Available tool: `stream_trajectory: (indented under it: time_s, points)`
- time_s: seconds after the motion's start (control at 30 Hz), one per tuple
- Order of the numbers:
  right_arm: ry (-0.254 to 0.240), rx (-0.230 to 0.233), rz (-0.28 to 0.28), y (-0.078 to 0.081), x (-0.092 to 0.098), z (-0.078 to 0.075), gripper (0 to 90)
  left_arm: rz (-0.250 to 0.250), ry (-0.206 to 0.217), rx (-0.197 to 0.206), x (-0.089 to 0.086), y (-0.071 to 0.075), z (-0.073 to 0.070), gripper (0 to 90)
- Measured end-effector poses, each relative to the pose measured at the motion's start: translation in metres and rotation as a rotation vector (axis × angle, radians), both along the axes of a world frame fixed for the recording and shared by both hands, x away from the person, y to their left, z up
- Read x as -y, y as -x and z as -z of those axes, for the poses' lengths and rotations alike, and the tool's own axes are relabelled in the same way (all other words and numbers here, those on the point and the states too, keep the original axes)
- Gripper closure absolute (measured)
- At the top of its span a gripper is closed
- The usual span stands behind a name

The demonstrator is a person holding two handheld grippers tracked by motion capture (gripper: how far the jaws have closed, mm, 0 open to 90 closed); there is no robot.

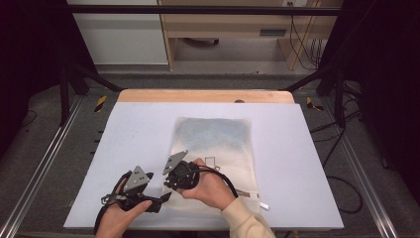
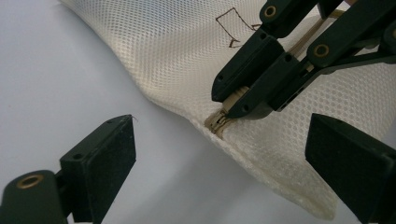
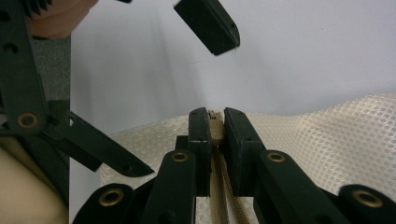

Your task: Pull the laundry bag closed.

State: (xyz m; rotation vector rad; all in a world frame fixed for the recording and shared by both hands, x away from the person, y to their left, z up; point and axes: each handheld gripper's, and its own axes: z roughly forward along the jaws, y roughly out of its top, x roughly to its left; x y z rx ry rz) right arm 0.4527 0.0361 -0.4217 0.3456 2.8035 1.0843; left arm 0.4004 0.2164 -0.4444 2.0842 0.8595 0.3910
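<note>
Bag: cream mesh bag [image 1: 214, 148] lay flat near the tabletop's [image 1: 89, 188] front edge, tan zipper [image 2: 215, 123] along its side.
Right gripper [image 3: 214, 125]: jaws clamped together on the zipper's end.
Left gripper [image 2: 219, 154]: jaws stood apart, straddling the bag's edge, pads touching nothing.

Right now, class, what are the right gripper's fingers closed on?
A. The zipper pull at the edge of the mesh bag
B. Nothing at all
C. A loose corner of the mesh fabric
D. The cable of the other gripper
A: the right gripper pinches the tan zipper pull at the edge of the mesh bag, while the left gripper stands open beside it.
</note>
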Motion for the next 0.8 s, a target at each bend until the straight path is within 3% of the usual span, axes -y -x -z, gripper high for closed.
stream_trajectory:
  time_s: [0.3,0.6,0.8]
  points:
    - [-0.009,0.003,0.004,0.0006,0.0017,-0.0025,81.8,-0.007,0.014,-0.041,0.0021,-0.0069,0.0063,13.5]
    - [-0.018,0.014,0.007,0.0001,0.0047,-0.0075,81.8,-0.003,0.014,-0.044,0.004,-0.0079,0.0086,17.0]
    - [-0.026,0.017,0.011,0.0001,0.0059,-0.0095,81.8,0.011,0.027,-0.072,0.0048,-0.0091,0.0103,18.6]
